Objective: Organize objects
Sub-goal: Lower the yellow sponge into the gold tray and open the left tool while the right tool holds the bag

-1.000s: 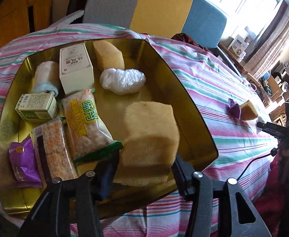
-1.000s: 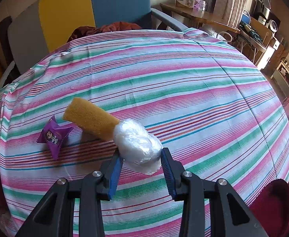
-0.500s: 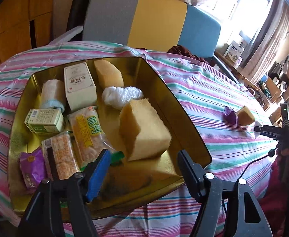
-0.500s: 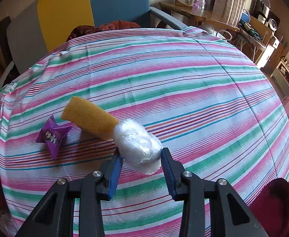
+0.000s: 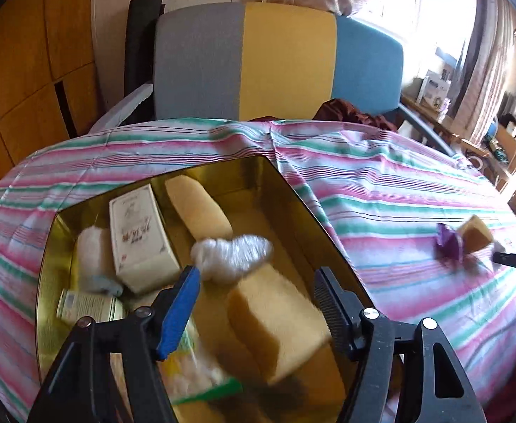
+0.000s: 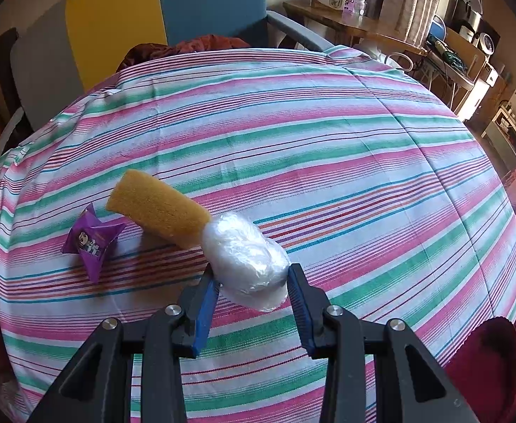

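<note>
Here the left hand-held gripper (image 5: 256, 305) hangs over the gold tin (image 5: 314, 211) at lower left of its frame, jaws closing with the large yellow sponge (image 5: 279, 320) loose between them, unpressed. Rightward, the right hand-held gripper (image 6: 252, 298) is clenched on a clear plastic-wrapped bundle (image 6: 247, 261) on the striped bench (image 6: 328, 141), touching an orange sponge (image 6: 157, 208) beside a purple packet (image 6: 92, 241).
</note>
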A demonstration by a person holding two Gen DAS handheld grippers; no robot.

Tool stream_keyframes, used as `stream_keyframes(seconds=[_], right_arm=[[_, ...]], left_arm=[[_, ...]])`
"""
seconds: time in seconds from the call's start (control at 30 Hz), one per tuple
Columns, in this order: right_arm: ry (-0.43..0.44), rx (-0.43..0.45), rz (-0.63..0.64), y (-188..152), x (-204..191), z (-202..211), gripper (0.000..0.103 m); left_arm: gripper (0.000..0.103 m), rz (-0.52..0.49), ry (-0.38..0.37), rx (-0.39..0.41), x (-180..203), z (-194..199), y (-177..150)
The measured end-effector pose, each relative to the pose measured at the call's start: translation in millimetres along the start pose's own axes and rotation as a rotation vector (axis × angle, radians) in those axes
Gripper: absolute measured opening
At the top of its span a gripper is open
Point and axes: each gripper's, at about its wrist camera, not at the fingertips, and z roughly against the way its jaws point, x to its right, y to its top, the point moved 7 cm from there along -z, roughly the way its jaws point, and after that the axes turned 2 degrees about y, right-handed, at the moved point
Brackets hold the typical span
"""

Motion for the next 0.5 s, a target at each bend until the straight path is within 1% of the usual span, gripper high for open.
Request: stream_keyframes(seconds=[0.07,0.1,0.13,0.17,0.2,0.27,0.37,0.5], right_arm=[[0.0,-0.004,0.0,0,0,-1,0.039],[0.001,-0.006,-0.001,-1,0,-1,0.039],[0.002,-0.007,-0.002,-1,0,-1,0.039],[0.003,-0.008,-0.004,-1,0,-2,0.039],[0.004,-0.01,-0.004,-1,0,-3,0.039],[0.003,-0.018,-0.002,-1,-1,-4,0.039],[0.005,-0.019,0.001,-1,-1,-4,0.039],[0.004,-0.017,0.0,-1,0,-4,0.039]], left_arm=[[0.068,-0.007,0.013,-0.034,1,-19,3],[0.064,-0.012,0.021,-0.069,0,-29,1],[0.049,-0.014,0.016,-0.098,0,-35,-3],[0.045,-0.014,-0.003,-0.12,1,-39,-8],[0.042,-0.021,-0.016,-0.122,2,-37,-13],[0.04,-0.062,0.006,-0.1,4,-27,-20],[0.038,-0.096,0.033,-0.092,2,-16,-35],[0.038,-0.067,0.013,-0.085,-5,-1,-49]])
